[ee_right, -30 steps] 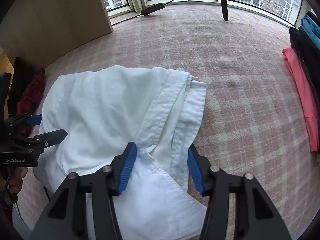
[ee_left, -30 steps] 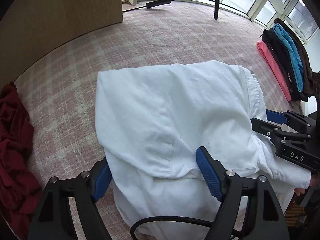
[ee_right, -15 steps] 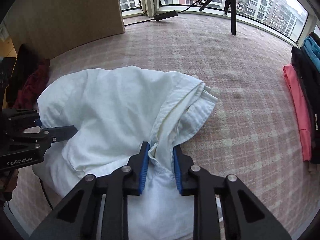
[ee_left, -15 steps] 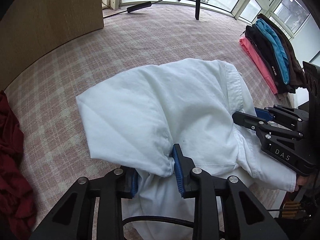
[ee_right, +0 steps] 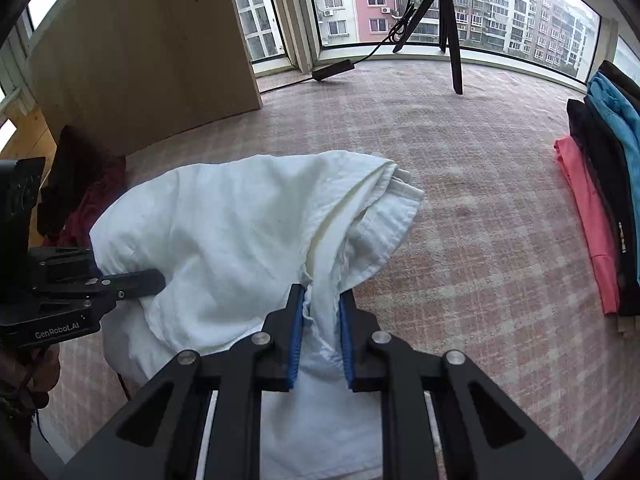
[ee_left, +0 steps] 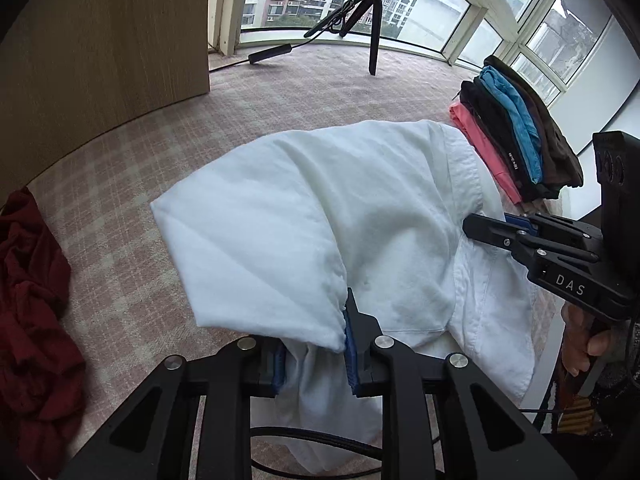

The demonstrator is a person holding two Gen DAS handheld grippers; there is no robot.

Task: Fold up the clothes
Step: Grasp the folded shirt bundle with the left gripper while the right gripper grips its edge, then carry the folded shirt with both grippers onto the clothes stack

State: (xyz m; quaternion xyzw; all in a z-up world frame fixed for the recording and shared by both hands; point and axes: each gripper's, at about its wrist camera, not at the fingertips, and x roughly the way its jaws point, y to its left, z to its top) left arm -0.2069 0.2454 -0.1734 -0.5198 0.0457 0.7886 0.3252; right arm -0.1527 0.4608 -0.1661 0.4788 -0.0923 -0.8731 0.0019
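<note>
A white shirt (ee_left: 340, 208) lies bunched on the pink plaid surface (ee_left: 120, 168), its near edge lifted. My left gripper (ee_left: 316, 344) is closing, and its blue pads press on a gathered fold at the shirt's near left edge. The cloth hides the left fingertip. In the right wrist view the right gripper (ee_right: 322, 300) is also closing, pinching the shirt (ee_right: 240, 220) near its button band. Each gripper shows in the other's view: the right gripper (ee_left: 492, 228) at the shirt's right side, the left gripper (ee_right: 152, 280) at its left.
A stack of folded clothes (ee_left: 516, 148) in pink, black, blue and brown lies at the right (ee_right: 600, 200). A dark red garment (ee_left: 28, 300) is heaped at the left. A tripod (ee_right: 448, 20) and a cable stand by the windows; a wooden panel (ee_left: 100, 40) rises at back left.
Both grippers went from wide open around the shirt's near edge to pinching it, then rose. The shirt's near edge came up with them and the cloth bunched.
</note>
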